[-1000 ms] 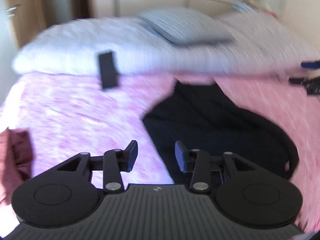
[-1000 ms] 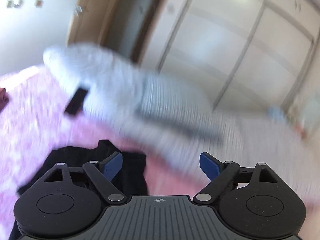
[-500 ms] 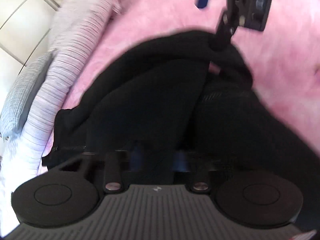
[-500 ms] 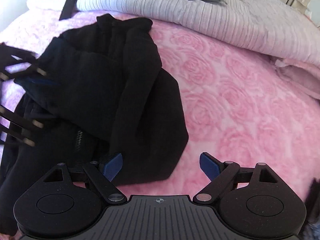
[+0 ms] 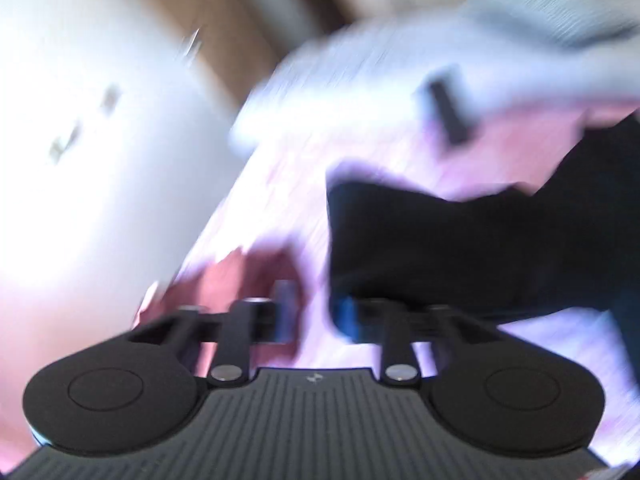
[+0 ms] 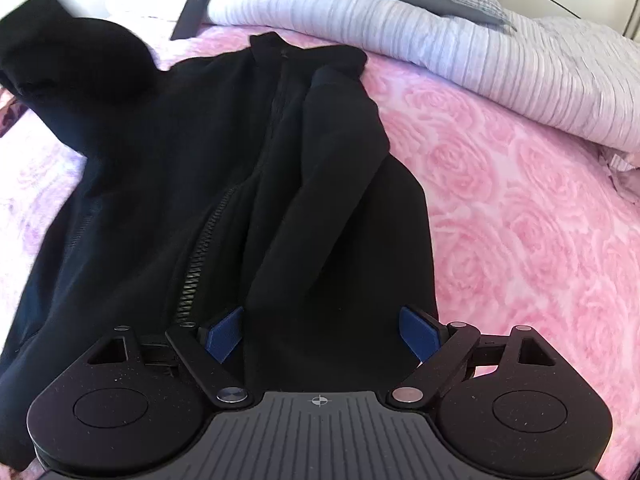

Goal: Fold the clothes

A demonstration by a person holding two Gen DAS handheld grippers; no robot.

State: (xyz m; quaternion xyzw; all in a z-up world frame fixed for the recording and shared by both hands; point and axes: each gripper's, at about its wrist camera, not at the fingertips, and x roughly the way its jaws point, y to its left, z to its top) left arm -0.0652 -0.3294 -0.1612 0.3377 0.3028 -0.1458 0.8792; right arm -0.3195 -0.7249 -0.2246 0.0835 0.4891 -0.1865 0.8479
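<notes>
Swinging away fast, my left gripper point(image 5: 310, 312) had let go of the black jacket point(image 6: 224, 184); its jaws stood narrowly apart, empty, in a blurred view. That sleeve fold looked done. My right gripper point(image 6: 322, 334) hovered wide open, empty, over the hem. Soft fleece, ribbed zipper, spread on the pink rose-textured bedspread point(image 6: 520, 200), striped duvet point(image 6: 460, 52) at one o'clock.

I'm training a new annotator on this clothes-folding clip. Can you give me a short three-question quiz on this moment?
1. True or false: the right hand-held gripper is open.
2. What runs down the front of the black jacket?
A buttons
B a zipper
C laces
3. Fill in: the jacket lies on a pink ____.

Key: 1 true. 2 B, the zipper. 3 blanket.
</notes>
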